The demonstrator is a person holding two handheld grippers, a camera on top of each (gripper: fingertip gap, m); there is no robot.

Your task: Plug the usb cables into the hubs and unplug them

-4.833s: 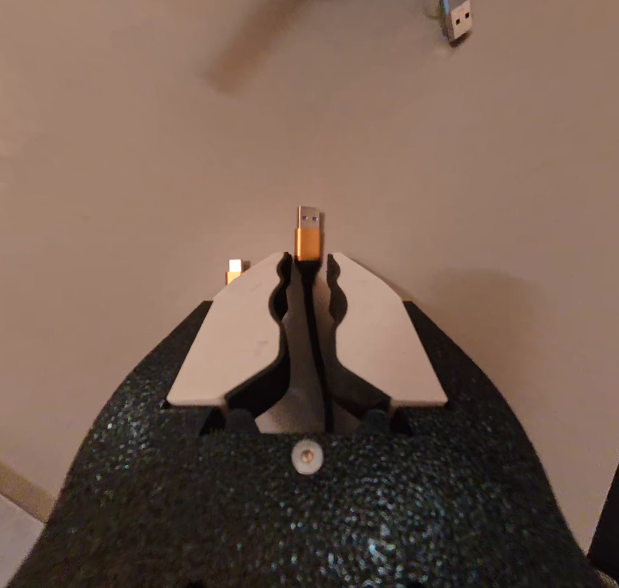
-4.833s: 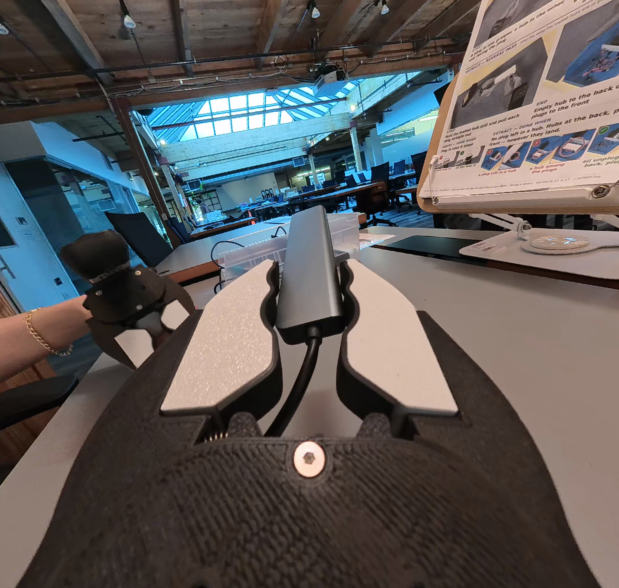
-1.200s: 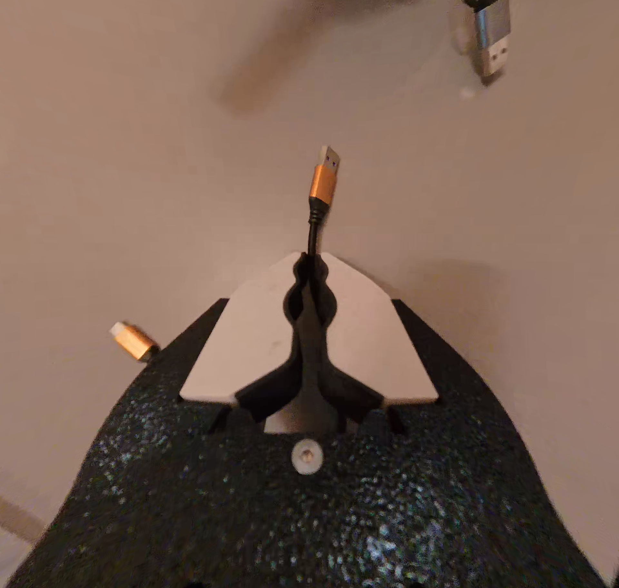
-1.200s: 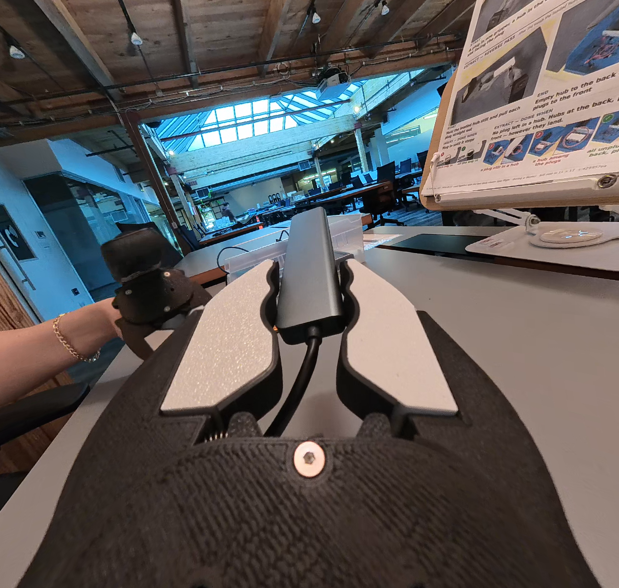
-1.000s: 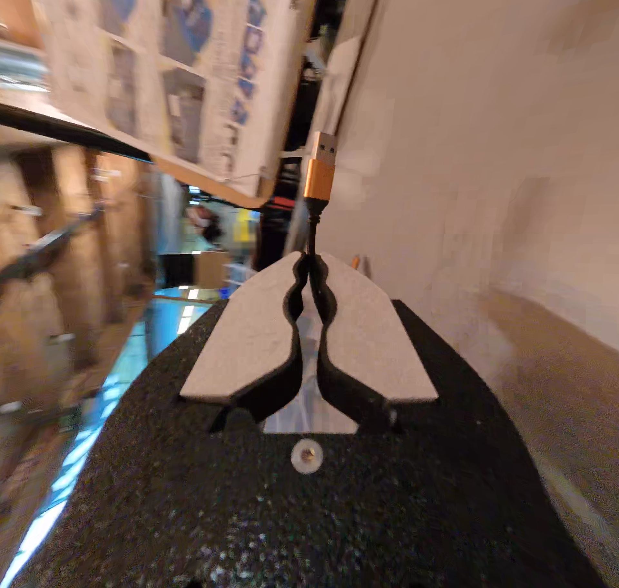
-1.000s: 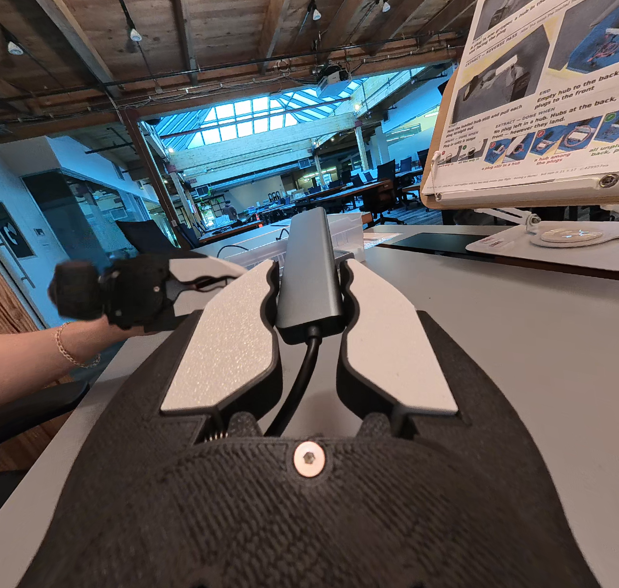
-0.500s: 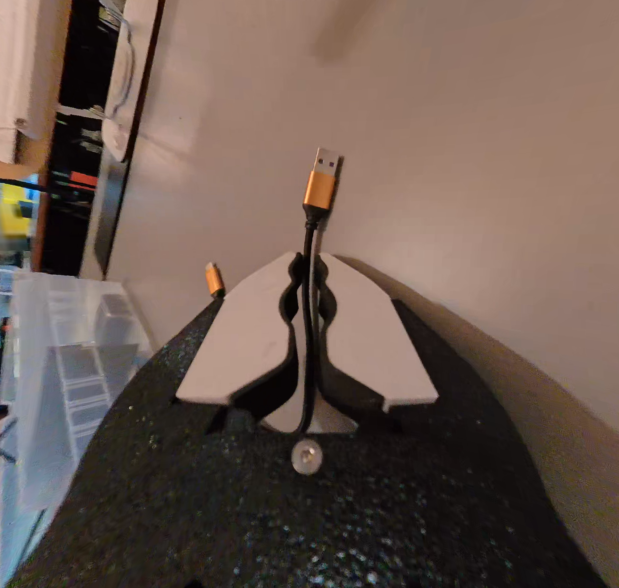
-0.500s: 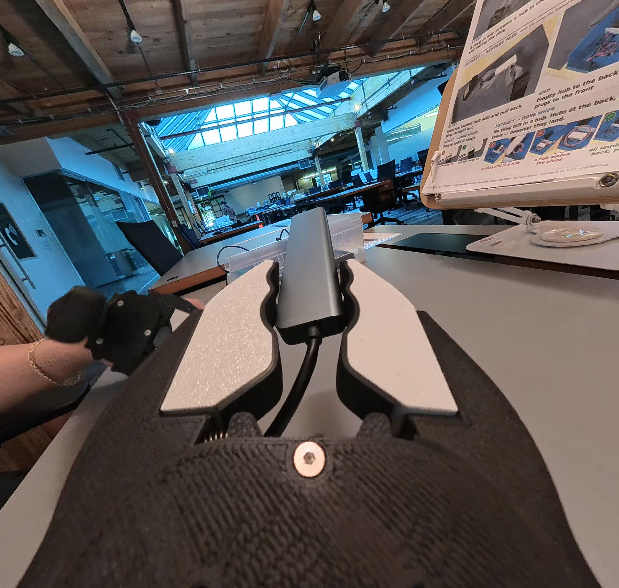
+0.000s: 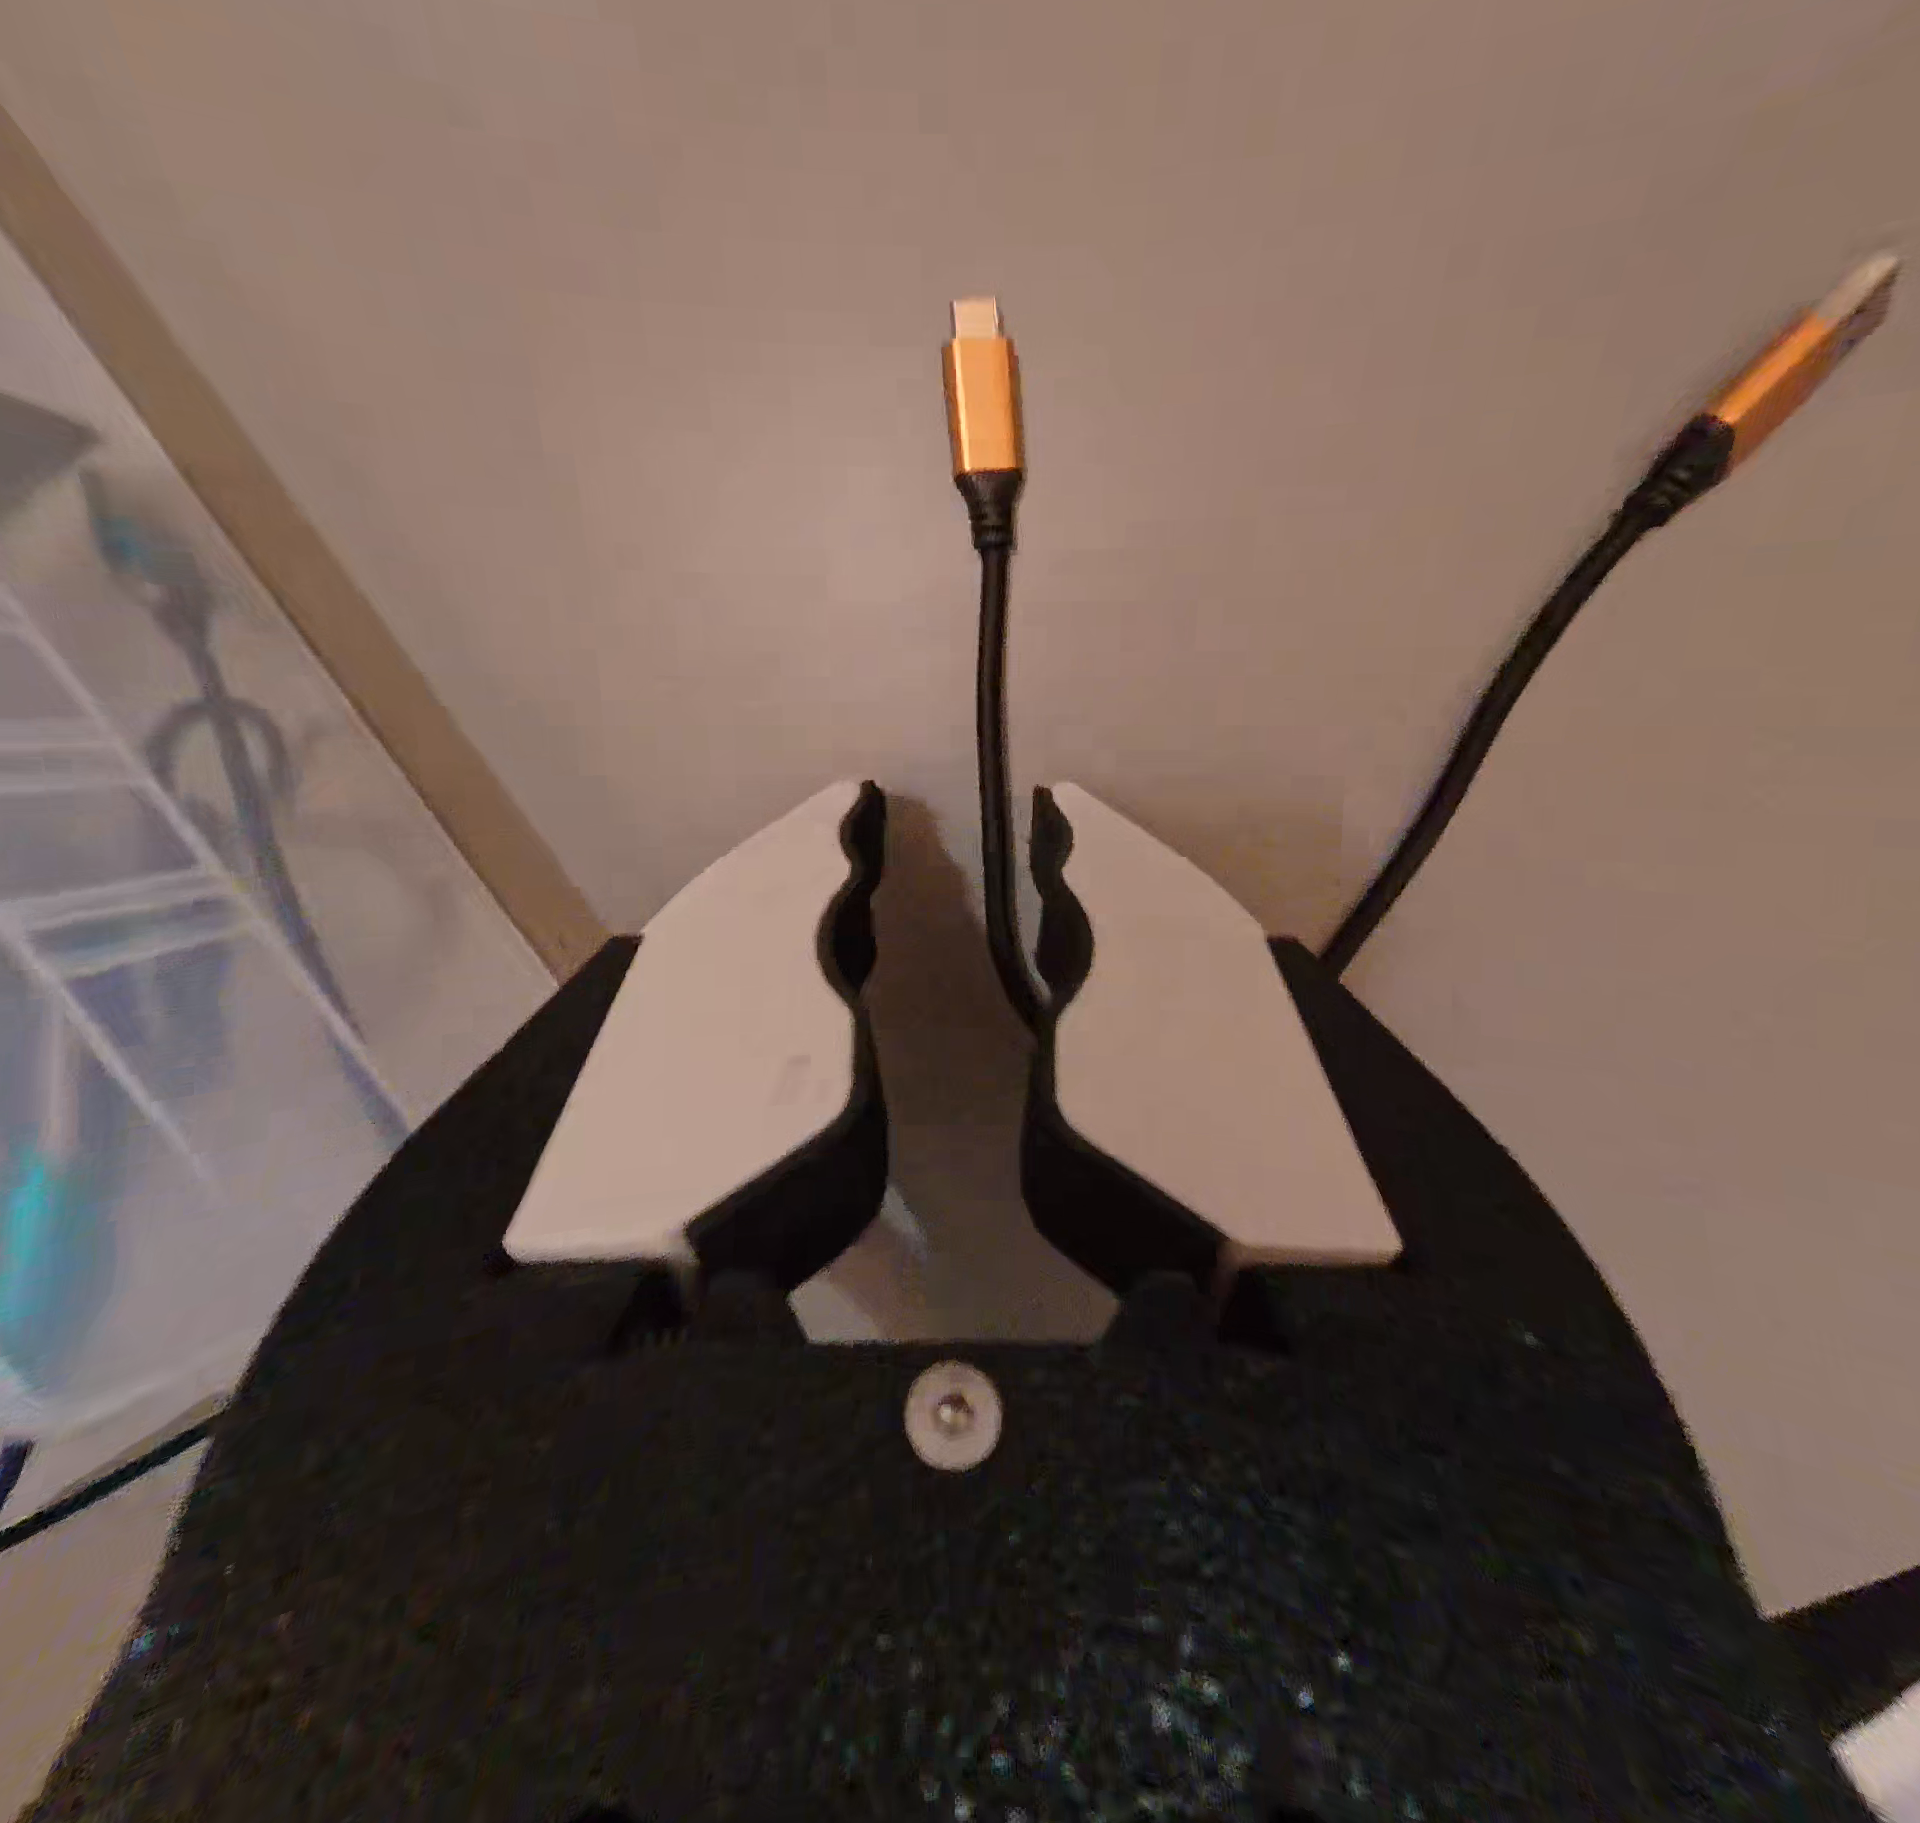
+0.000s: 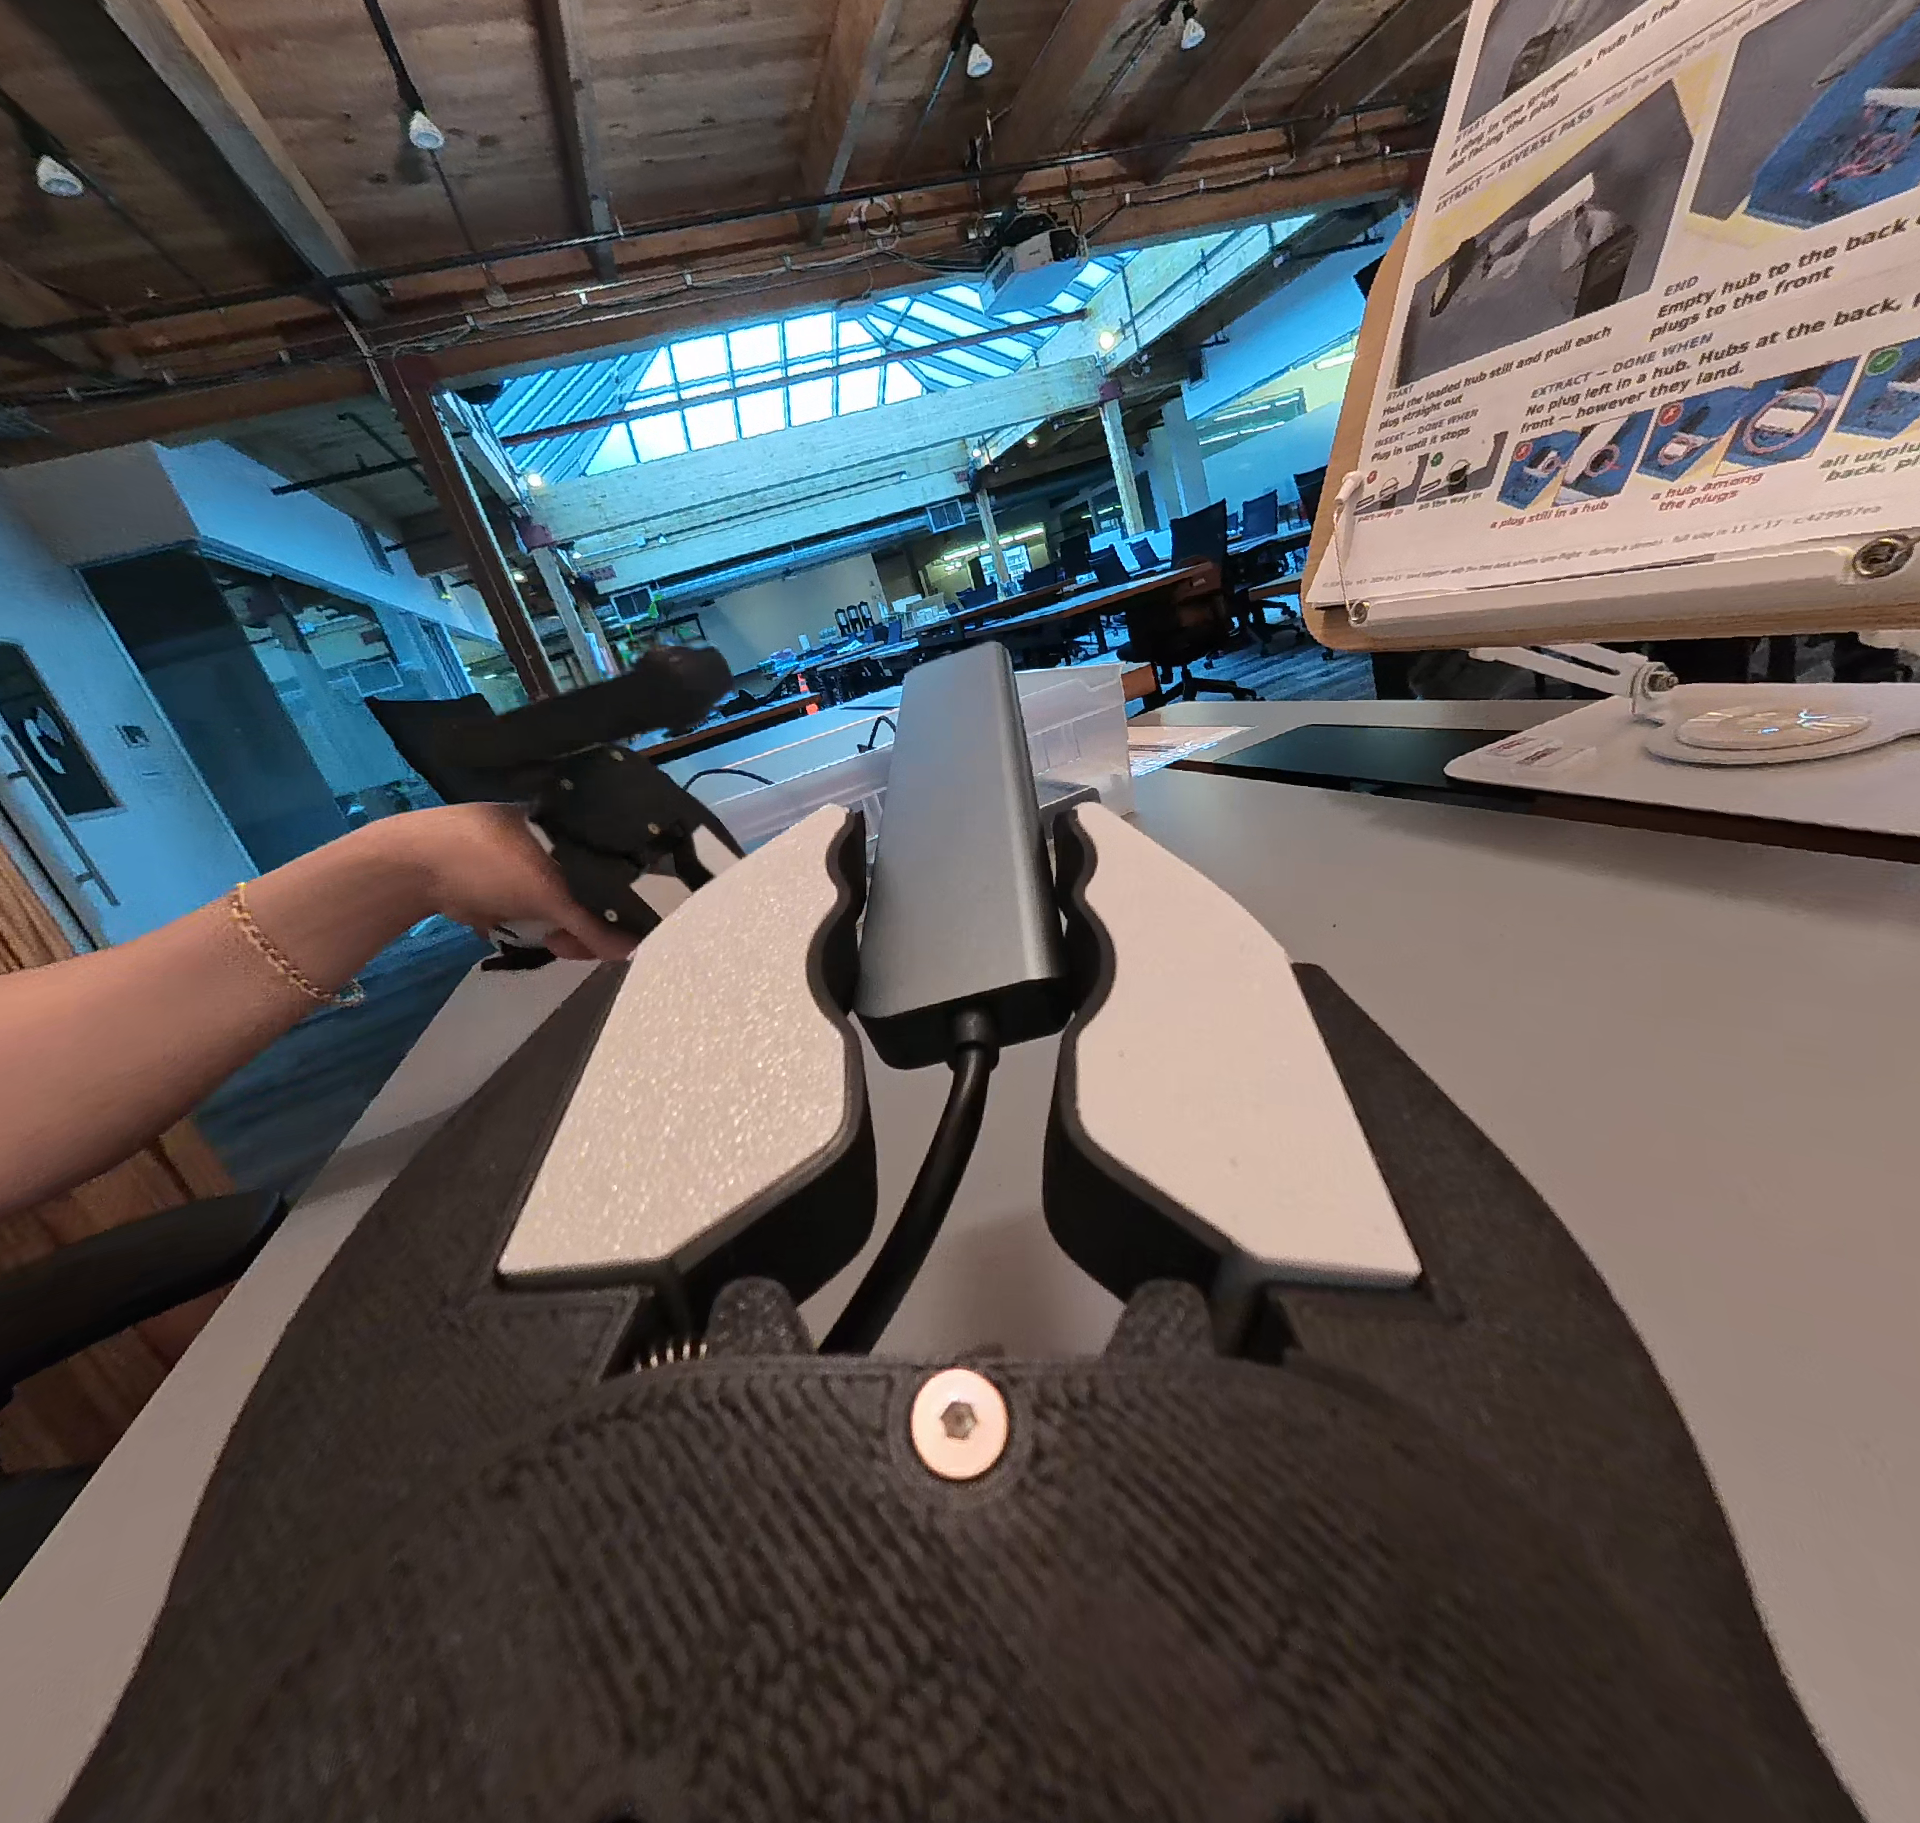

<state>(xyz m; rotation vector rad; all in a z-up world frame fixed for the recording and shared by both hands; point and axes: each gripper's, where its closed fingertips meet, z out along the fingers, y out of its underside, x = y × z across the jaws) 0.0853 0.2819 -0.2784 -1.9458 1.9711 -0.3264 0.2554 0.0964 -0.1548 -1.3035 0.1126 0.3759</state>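
In the left wrist view my left gripper (image 9: 956, 797) is open and points down at the grey table (image 9: 1247, 163). A black cable (image 9: 992, 682) lies loose between its fingers, close to the right one. The cable's small orange plug (image 9: 980, 407) lies straight ahead. An orange USB-A plug (image 9: 1787, 371) lies at the far right. In the right wrist view my right gripper (image 10: 961, 817) is shut on a grey hub (image 10: 956, 755), held level above the table, and the hub's black lead (image 10: 935, 1139) runs back between the fingers. The left gripper (image 10: 603, 765) shows at the left in a hand.
A clear plastic bin (image 9: 135, 838) stands left of the left gripper; it also shows behind the hub (image 10: 1070, 724). An instruction board (image 10: 1662, 267) on a white stand base (image 10: 1714, 745) is at the back right. The person's forearm (image 10: 208, 994) reaches in from the left. The left gripper's tips are roughly 30 centimetres from the right gripper's. About 12 centimetres separates my left fingertips from the orange USB-A plug (image 9: 1787, 371).
My left gripper has opened and let go of the black cable, and has tipped down toward the table. The USB-A plug now lies off to the right. The right gripper has not moved.
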